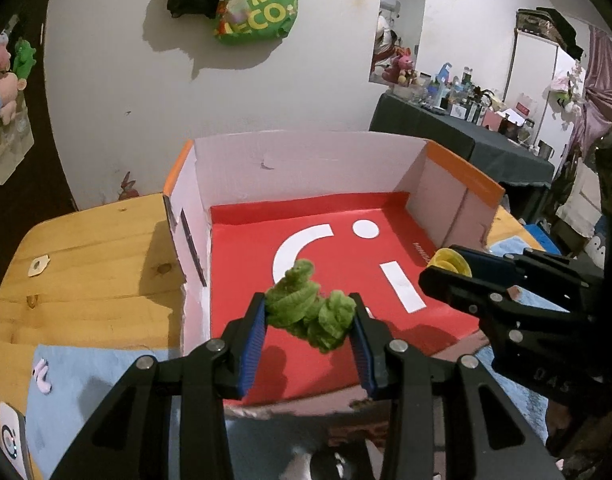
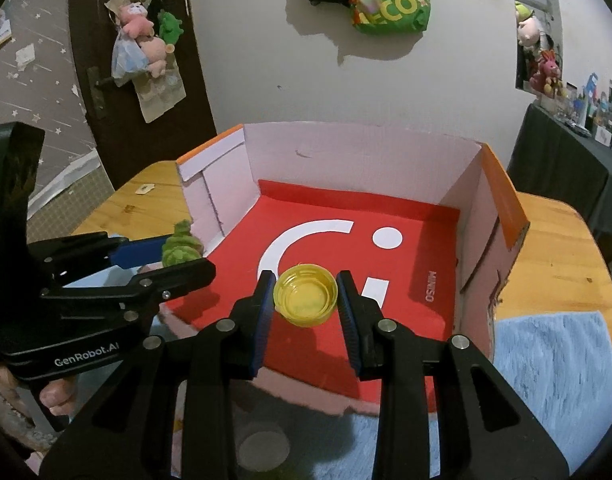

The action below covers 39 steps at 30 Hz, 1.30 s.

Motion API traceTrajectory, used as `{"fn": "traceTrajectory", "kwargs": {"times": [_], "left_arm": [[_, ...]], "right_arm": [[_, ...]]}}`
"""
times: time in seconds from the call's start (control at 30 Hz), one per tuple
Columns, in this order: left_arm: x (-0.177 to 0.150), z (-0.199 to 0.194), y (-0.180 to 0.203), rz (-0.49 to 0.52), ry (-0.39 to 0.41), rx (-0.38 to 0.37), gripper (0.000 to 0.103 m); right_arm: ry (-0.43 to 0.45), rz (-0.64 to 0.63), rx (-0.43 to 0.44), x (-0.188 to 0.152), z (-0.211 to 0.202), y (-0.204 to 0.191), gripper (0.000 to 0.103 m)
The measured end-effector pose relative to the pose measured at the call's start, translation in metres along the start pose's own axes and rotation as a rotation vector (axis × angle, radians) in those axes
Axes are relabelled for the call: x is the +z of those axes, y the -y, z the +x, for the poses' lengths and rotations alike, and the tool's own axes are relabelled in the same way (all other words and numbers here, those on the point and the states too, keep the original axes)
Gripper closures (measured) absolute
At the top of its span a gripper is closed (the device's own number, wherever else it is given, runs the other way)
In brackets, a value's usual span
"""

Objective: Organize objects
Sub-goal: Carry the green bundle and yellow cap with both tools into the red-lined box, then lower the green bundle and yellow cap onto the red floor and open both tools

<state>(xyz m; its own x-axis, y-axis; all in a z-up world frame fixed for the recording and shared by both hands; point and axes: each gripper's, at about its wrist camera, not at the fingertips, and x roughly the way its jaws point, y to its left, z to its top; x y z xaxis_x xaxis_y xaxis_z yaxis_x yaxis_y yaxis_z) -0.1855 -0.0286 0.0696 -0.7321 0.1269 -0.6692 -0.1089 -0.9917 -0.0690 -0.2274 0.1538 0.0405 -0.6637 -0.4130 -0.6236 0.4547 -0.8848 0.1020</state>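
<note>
Standing on wooden table (image 2: 554, 240) against white wall (image 1: 146, 92): one open cardboard box (image 1: 306, 168), red floor with white logo; blue fluffy mat (image 2: 554, 360) under box's near edge; green bag (image 1: 262, 8) on wall; cluttered dark side table (image 1: 486, 140) at right

Left gripper (image 1: 310, 312) partly closed, clamping one green fuzzy toy (image 1: 306, 308) over box floor

Right gripper (image 2: 306, 296) clenched on one yellow cap (image 2: 305, 295), hollow up, above logo

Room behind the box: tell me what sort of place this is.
Probably a lived-in home room. Plush toys hang on a dark door, a green shopping bag hangs on the white wall, and a cluttered side table holds bottles and boxes.
</note>
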Motion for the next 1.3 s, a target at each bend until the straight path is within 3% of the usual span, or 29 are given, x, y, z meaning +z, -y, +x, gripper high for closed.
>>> {"fn": "traceTrajectory", "kwargs": {"times": [0.4, 1.3], "left_arm": [[0.013, 0.039, -0.014, -0.012, -0.072, 0.000, 0.062], [0.026, 0.085, -0.023, -0.057, -0.157, -0.029, 0.062]], "right_arm": [[-0.051, -0.003, -0.031, 0.006, 0.030, 0.010, 0.073], [-0.158, 0.071, -0.003, 0.008, 0.073, 0.032, 0.073]]}}
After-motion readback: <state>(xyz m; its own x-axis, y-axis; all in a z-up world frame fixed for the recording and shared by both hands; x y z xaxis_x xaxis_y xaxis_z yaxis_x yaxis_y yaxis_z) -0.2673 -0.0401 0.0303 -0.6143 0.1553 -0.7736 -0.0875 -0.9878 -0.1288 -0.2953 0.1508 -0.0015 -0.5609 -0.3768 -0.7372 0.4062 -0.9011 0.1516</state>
